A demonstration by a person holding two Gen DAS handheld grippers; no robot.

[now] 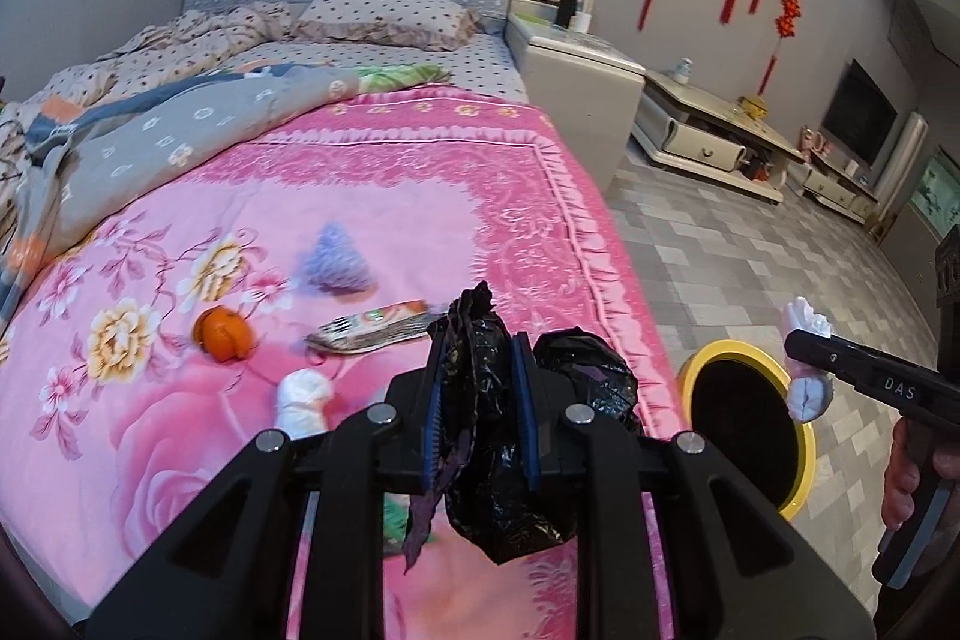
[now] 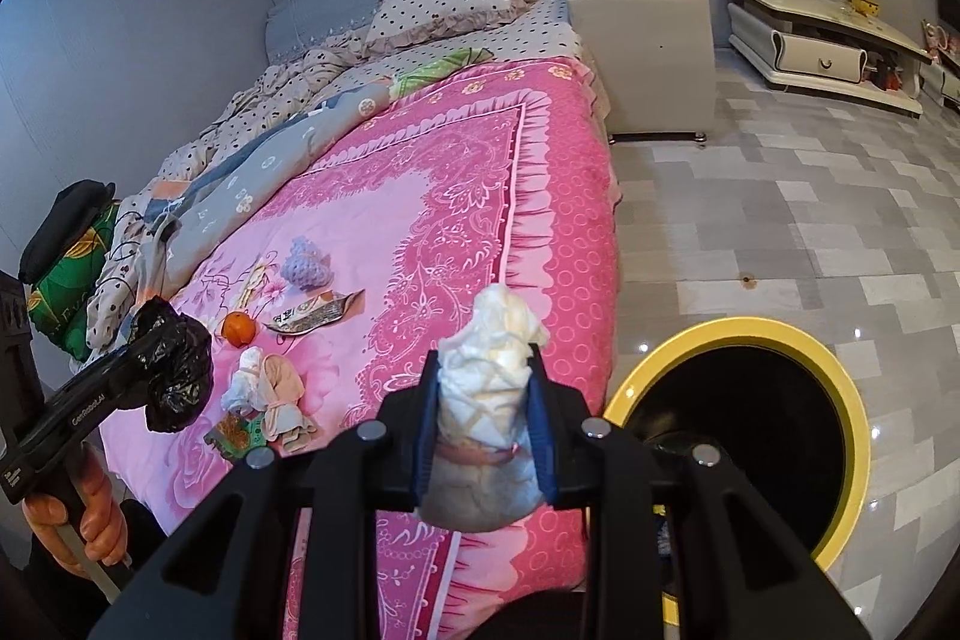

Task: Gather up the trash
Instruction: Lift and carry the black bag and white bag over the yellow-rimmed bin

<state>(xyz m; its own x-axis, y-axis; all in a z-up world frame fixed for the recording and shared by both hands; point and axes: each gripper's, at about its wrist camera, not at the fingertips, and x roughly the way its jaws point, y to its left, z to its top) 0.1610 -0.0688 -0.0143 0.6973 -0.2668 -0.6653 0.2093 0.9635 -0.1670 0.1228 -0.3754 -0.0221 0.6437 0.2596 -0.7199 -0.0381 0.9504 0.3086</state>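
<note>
Pink floral bedspread [image 1: 420, 196] carries, left to right, an orange [image 1: 221, 333], a white wad [image 1: 303, 400] and a snack wrapper [image 1: 372, 331]. Left gripper [image 1: 477, 400] — pinching a crumpled black plastic bag [image 1: 480, 460] over the bed's edge. Right gripper [image 2: 485, 400] — clamped on a white paper bundle [image 2: 489, 388], near the yellow-rimmed bin [image 2: 852, 388] on the tiled floor [image 2: 810, 220].

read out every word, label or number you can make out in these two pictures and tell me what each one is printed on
"DAS": on the side of the right gripper, seen from the left wrist.
"GenROBOT.AI", roughly, small and slanted: on the side of the left gripper, seen from the right wrist.
Snack wrapper on the pink bedspread: printed, too blurred to read.
Green wrapper beside the crumpled tissue: unreadable.
</note>
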